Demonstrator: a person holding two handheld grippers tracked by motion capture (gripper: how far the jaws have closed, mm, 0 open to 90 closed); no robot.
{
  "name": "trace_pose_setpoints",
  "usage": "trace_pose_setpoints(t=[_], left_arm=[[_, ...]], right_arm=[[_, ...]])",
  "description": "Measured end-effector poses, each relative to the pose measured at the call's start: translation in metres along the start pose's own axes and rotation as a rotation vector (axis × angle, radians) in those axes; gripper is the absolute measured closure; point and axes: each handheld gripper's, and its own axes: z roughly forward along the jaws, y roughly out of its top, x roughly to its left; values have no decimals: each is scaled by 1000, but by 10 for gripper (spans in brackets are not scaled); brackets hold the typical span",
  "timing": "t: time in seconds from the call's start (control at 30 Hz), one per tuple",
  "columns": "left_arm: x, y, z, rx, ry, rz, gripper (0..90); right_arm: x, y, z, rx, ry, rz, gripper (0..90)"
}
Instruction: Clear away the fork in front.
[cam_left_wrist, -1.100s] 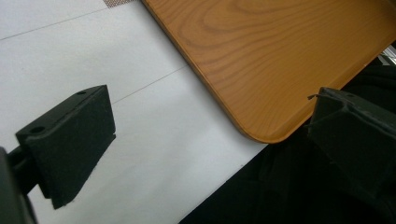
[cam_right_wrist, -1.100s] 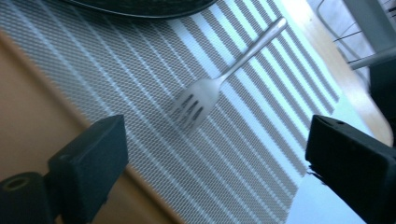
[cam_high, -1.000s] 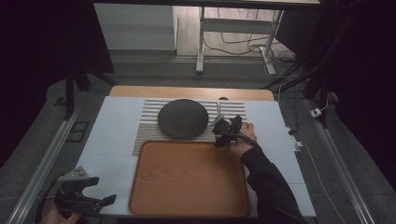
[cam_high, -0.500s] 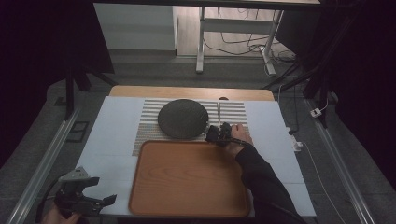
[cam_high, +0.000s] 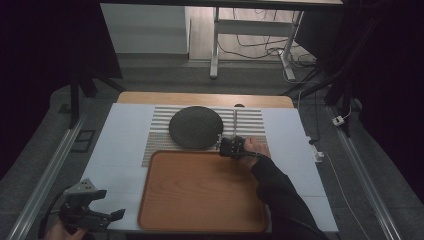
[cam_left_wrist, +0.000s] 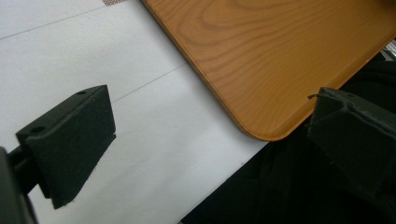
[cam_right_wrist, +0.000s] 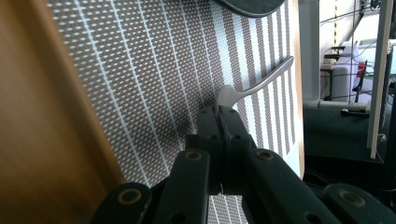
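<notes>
Jaws of your right gripper (cam_high: 231, 147) have just been closing and now pinch the bowl end of a metal spoon (cam_right_wrist: 254, 86), which lies on the striped placemat (cam_high: 250, 122) just right of the dark round plate (cam_high: 195, 127) and beyond the wooden tray (cam_high: 200, 190). Your right forearm reaches across the tray's right edge. Your left gripper (cam_high: 107, 216) hovers level at the tabletop's near-left corner, jaws wide apart and empty.

My spoon (cam_right_wrist: 261, 84), a slim silver piece, lies flat on the striped mat (cam_right_wrist: 154, 79) near the bench's far edge, its near end pinched in my right tool (cam_right_wrist: 220, 114).
</notes>
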Motion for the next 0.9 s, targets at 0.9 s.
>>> trace_pose_setpoints(t=[0.9], left_arm=[[-7, 7, 2, -44, -59, 41, 0]], right_arm=[[-7, -27, -80, -198, 162, 257, 884]])
